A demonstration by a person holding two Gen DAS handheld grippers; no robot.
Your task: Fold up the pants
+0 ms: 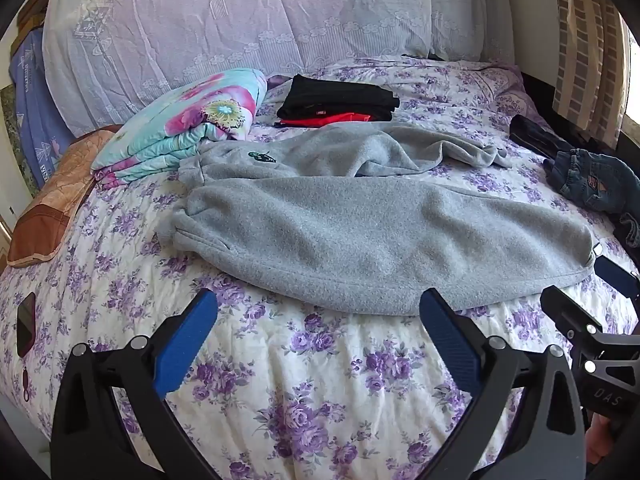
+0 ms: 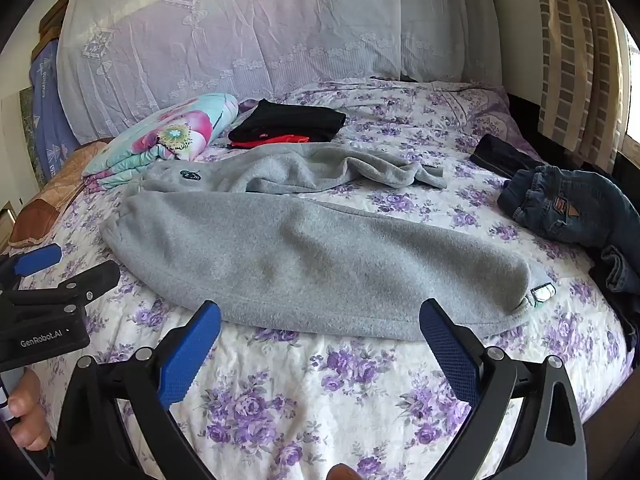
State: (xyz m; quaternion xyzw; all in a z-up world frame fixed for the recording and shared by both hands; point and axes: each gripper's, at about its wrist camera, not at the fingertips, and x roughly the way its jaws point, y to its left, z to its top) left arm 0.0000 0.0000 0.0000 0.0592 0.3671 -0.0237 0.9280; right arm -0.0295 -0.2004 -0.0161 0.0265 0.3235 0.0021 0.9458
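Grey fleece pants lie across the floral bedspread, waistband at the left, near leg flat, far leg rumpled behind it. They also show in the right wrist view. My left gripper is open and empty, held just in front of the near leg's front edge. My right gripper is open and empty, also just in front of that edge, near the cuff end. Each gripper shows at the side of the other's view.
A folded floral quilt lies at the back left. A stack of folded black and red clothes sits behind the pants. Blue jeans and dark clothes lie at the right edge. A phone lies at the left.
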